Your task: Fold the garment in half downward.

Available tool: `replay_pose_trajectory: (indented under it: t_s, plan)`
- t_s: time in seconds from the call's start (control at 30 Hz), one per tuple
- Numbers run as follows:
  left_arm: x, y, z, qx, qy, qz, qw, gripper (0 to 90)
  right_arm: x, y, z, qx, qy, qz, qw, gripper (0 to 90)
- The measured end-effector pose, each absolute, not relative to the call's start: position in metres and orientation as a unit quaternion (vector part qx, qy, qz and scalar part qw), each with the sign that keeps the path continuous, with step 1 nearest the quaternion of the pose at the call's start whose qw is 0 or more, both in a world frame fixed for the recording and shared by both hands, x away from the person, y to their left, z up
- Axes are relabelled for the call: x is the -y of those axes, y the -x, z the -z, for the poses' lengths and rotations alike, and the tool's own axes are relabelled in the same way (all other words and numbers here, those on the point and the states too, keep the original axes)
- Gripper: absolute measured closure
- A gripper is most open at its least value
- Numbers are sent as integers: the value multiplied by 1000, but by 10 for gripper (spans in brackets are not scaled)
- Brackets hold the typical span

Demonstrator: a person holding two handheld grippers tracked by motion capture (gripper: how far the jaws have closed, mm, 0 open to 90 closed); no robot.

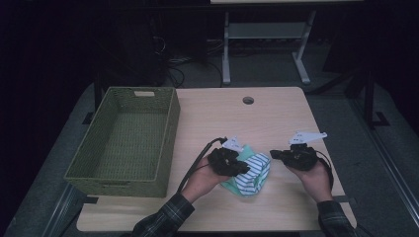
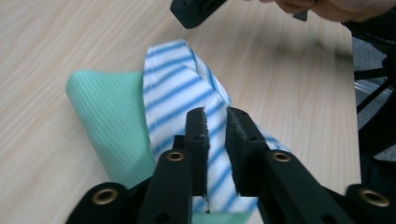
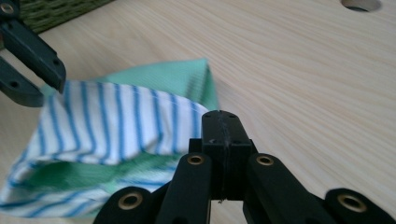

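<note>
Nearest to us, low in the high view, our two hands come up from the bottom edge, and between them lies the striped cloth (image 1: 253, 173), white with blue lines, folded over a green cloth (image 1: 231, 185) on the wooden table (image 1: 276, 118). Our left gripper (image 1: 236, 165) sits just left of centre, on the striped cloth's left edge. In the left gripper view its jaws stand a narrow gap apart, with the striped cloth (image 2: 187, 88) running under and between them; we cannot tell whether the pads pinch it. Our right gripper (image 1: 276, 155) hovers right of centre, just beside the cloth's right edge. In the right gripper view its jaws are pressed flat together with nothing between them, and the striped cloth (image 3: 116, 123) lies to their left. Farther off, at the left of the high view, stands a woven green basket (image 1: 170, 133), well apart from the cloths.
</note>
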State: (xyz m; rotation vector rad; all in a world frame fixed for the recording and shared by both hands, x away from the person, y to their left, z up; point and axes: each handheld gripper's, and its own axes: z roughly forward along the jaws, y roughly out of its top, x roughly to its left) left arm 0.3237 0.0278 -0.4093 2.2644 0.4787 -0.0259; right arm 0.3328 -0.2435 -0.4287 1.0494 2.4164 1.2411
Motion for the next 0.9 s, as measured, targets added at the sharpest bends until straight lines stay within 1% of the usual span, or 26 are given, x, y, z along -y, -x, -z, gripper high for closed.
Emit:
replay_pose_trajectory:
  t_s: [0.07, 0.17, 0.37, 0.47, 0.67, 0.9]
  plan:
    - [-29, -319, 412, -189, -899, 14, 396, 818, 236, -333, 428, -829, -348, -423, 111, 897]
    - [-28, -311, 420, -189, -900, 26, 391, 818, 226, -333, 430, -836, -341, -416, 106, 897]
    - [-8, -301, 440, -166, -918, 42, 358, 818, 213, -340, 442, -851, -335, -392, 101, 897]
    - [-5, -301, 450, -161, -928, 39, 335, 829, 213, -342, 451, -855, -342, -378, 97, 898]
    - [-12, -303, 454, -156, -936, 18, 315, 857, 215, -345, 462, -865, -342, -355, 88, 899]
    - [-27, -310, 449, -154, -944, -12, 291, 865, 214, -340, 460, -871, -336, -348, 81, 899]
